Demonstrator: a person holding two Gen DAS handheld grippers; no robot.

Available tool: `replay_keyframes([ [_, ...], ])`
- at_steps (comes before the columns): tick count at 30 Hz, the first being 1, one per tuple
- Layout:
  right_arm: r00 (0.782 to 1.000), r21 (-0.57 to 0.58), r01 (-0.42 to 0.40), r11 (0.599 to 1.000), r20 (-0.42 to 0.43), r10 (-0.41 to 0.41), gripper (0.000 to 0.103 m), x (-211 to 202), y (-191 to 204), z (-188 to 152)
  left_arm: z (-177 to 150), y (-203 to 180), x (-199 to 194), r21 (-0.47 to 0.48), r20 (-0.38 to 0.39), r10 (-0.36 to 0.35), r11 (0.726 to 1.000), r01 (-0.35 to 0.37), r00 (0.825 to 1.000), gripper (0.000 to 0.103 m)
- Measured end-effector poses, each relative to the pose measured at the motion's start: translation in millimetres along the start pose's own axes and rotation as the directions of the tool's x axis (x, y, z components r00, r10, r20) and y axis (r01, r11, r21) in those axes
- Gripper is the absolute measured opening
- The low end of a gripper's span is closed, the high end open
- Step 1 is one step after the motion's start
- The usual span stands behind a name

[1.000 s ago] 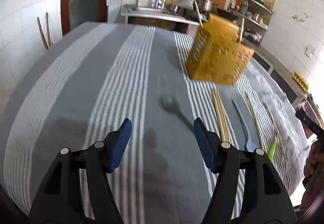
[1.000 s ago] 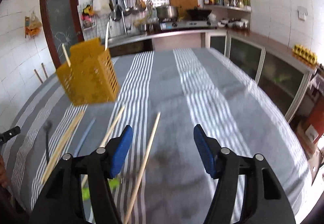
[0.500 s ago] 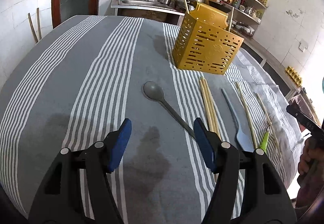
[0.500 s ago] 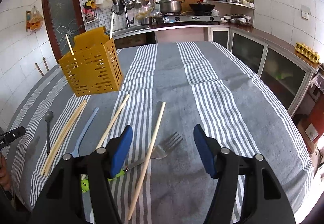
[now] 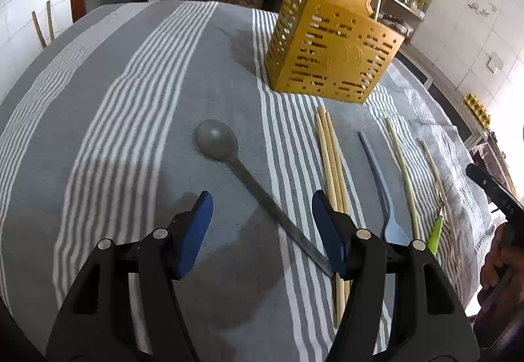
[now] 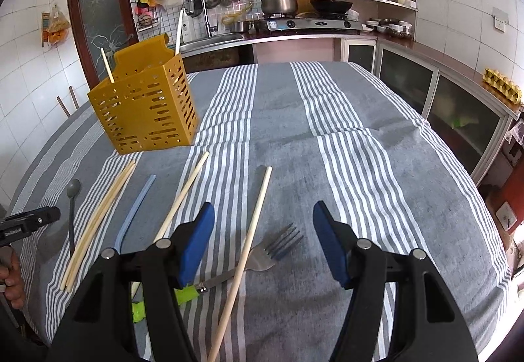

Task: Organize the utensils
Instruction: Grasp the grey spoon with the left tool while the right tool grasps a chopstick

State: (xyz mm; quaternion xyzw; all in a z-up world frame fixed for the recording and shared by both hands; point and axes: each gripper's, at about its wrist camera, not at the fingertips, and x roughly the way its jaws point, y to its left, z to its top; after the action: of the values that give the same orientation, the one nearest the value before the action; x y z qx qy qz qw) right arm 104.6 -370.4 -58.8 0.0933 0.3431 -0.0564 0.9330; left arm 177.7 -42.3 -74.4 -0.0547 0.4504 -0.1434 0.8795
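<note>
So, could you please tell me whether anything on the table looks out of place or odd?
Mostly the loose utensils: a chopstick lies across the green-handled fork, and the grey spoon sits askew beside the paired chopsticks. The yellow holder stands upright; nothing looks spilled or broken.

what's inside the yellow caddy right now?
Two light chopsticks stick up out of the yellow caddy, one near each end. Their lower ends and anything else inside are hidden by its perforated walls.

Yellow perforated caddy (image 5: 330, 44), grey spoon (image 5: 217, 141), grey white-striped tablecloth (image 5: 131, 100), green-handled fork (image 6: 262, 255)
</note>
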Motion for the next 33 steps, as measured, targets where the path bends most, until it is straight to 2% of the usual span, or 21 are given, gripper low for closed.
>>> replay_keyframes([
  [4, 1.000, -0.001, -0.005, 1.000, -0.009, 0.005, 0.062, 8, 1, 3, 4, 2, 21, -0.015, -0.049, -0.024, 1.000, 0.023, 0.998, 0.045],
  [9, 1.000, 0.001, -0.007, 1.000, -0.021, 0.007, 0.062, 18, 2, 6, 17, 9, 36, -0.042, -0.055, -0.036, 0.999, 0.033, 0.998, 0.037],
  [11, 1.000, -0.001, -0.007, 1.000, -0.027, 0.007, 0.062, 23, 2, 8, 21, 12, 41, -0.055, -0.057, -0.044, 0.998, 0.041, 0.997, 0.031],
  [13, 0.999, 0.002, -0.005, 1.000, -0.035, 0.005, 0.062, 30, 2, 11, 25, 16, 42, -0.071, -0.058, -0.056, 0.996, 0.052, 0.997, 0.021],
  [15, 0.999, 0.006, -0.003, 1.000, -0.048, 0.003, 0.062, 37, 0, 13, 27, 20, 45, -0.087, -0.061, -0.069, 0.994, 0.063, 0.996, 0.017],
  [21, 0.993, 0.023, 0.005, 1.000, -0.118, -0.002, 0.062, 61, 0, 19, 33, 20, 52, -0.090, -0.060, -0.075, 0.993, 0.069, 0.995, 0.013],
  [26, 0.983, 0.020, 0.003, 1.000, -0.184, 0.000, 0.056, 82, 6, 20, 39, 15, 53, -0.070, -0.045, -0.075, 0.995, 0.072, 0.996, 0.007],
  [28, 0.978, 0.012, 0.017, 1.000, -0.209, -0.014, 0.045, 89, 6, 20, 41, 13, 54, -0.062, -0.040, -0.075, 0.995, 0.073, 0.996, 0.005],
  [30, 0.973, 0.006, 0.023, 1.000, -0.232, -0.021, 0.039, 95, 6, 23, 43, 10, 55, -0.042, -0.041, -0.075, 0.996, 0.073, 0.996, 0.004],
  [32, 0.968, -0.019, 0.027, 0.999, -0.248, -0.031, 0.024, 98, 9, 26, 44, 6, 56, -0.024, -0.044, -0.077, 0.997, 0.076, 0.996, 0.004],
  [33, 0.966, -0.027, 0.023, 0.999, -0.256, -0.029, 0.014, 100, 11, 27, 45, 4, 57, -0.014, -0.045, -0.076, 0.997, 0.075, 0.996, 0.003],
])
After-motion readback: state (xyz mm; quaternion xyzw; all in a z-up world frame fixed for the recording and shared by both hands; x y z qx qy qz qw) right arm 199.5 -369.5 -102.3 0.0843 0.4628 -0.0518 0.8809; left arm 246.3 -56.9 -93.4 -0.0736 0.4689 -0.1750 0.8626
